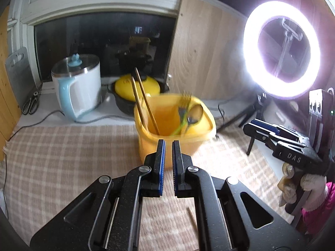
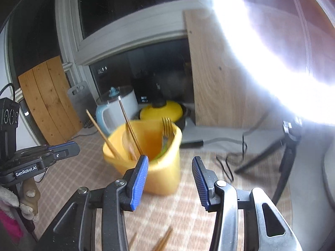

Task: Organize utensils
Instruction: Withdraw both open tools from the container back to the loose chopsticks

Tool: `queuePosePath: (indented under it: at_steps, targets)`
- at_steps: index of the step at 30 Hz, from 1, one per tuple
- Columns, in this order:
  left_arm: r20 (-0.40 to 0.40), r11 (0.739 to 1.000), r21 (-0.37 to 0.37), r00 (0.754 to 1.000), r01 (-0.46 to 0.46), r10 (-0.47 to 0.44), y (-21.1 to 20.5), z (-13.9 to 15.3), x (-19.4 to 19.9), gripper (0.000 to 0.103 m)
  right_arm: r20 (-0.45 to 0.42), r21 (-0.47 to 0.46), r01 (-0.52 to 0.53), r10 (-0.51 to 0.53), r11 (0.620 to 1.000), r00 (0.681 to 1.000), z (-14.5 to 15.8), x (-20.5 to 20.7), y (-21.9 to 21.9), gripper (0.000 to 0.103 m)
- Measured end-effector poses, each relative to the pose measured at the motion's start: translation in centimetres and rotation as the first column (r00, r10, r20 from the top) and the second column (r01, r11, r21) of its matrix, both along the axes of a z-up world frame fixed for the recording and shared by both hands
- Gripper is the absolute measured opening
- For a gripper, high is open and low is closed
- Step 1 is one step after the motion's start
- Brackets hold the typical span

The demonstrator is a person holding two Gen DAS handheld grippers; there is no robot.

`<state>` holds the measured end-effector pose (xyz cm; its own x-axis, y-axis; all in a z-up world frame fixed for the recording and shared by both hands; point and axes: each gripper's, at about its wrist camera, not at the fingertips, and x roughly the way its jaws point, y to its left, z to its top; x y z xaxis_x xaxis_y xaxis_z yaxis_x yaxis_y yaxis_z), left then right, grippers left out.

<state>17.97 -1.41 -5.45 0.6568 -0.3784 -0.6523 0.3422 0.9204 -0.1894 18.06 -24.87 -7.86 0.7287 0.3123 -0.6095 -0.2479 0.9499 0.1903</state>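
A yellow plastic container [image 1: 147, 146] stands on the checked cloth. Two wooden chopsticks [image 1: 144, 102] lean in its left side; a fork [image 1: 184, 106] and a spoon [image 1: 194, 115] lean in its right. My left gripper [image 1: 168, 146] is shut and empty, just in front of the container's near wall. My right gripper [image 2: 170, 160] is open with nothing between its blue pads, also close before the container [image 2: 165, 177]. The chopsticks [image 2: 132, 133] and fork [image 2: 167, 128] show in the right wrist view too. Loose chopsticks [image 2: 163, 240] lie on the cloth below the right gripper, and one loose chopstick [image 1: 192, 217] by the left.
A white and blue kettle [image 1: 77, 87] and a yellow-lidded black pot [image 1: 136, 87] stand behind the container. A ring light [image 1: 282, 48] on a tripod [image 2: 278, 156] glares at the right, with a cable [image 2: 226, 163] on the cloth. Scissors [image 1: 31, 104] lie far left.
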Motion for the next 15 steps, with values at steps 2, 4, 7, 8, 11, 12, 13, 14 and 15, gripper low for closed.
queuePosePath:
  at_steps: [2,4,7,8,11,12,13,14,15]
  targets:
    - [-0.023,1.000,0.014,1.000,0.014,-0.014,-0.5,-0.8,-0.6,0.003,-0.023,-0.002,0.004,-0.004,1.000,1.000,-0.8,-0.6,-0.6,0.052]
    - [-0.053,0.999,0.030,0.998,0.028,-0.026,-1.1,-1.8,-1.5,0.003,-0.044,0.002,0.009,-0.009,1.000,0.999,-1.7,-1.4,-1.3,0.054]
    - [-0.106,0.998,0.031,0.993,0.050,-0.047,-1.9,-3.5,-2.7,0.003,-0.101,0.020,-0.006,0.008,1.000,0.995,-3.6,-2.4,-2.0,0.063]
    - [-0.120,0.998,0.035,0.991,0.057,-0.052,-2.1,-3.9,-3.0,0.004,-0.114,0.023,-0.012,0.014,1.000,0.993,-4.0,-2.7,-2.2,0.067]
    - [-0.166,0.997,0.046,0.984,0.068,-0.060,-2.9,-5.8,-4.6,0.004,-0.143,0.018,-0.025,0.027,1.000,0.989,-5.2,-3.6,-2.6,0.077]
    - [-0.184,0.997,0.044,0.981,0.070,-0.061,-3.1,-6.5,-5.1,0.003,-0.152,0.019,-0.028,0.031,0.999,0.988,-5.6,-4.0,-2.7,0.078]
    - [-0.206,0.996,0.040,0.976,0.074,-0.064,-3.4,-7.2,-5.7,0.004,-0.157,0.028,-0.030,0.034,0.999,0.987,-5.9,-4.3,-2.8,0.078]
    - [-0.223,0.996,0.041,0.973,0.077,-0.066,-3.7,-7.8,-6.2,0.004,-0.160,0.038,-0.029,0.035,0.999,0.987,-6.1,-4.5,-2.9,0.079]
    - [-0.235,0.996,0.045,0.970,0.080,-0.068,-3.9,-8.3,-6.8,0.004,-0.163,0.048,-0.028,0.035,0.998,0.986,-6.4,-4.7,-3.1,0.079]
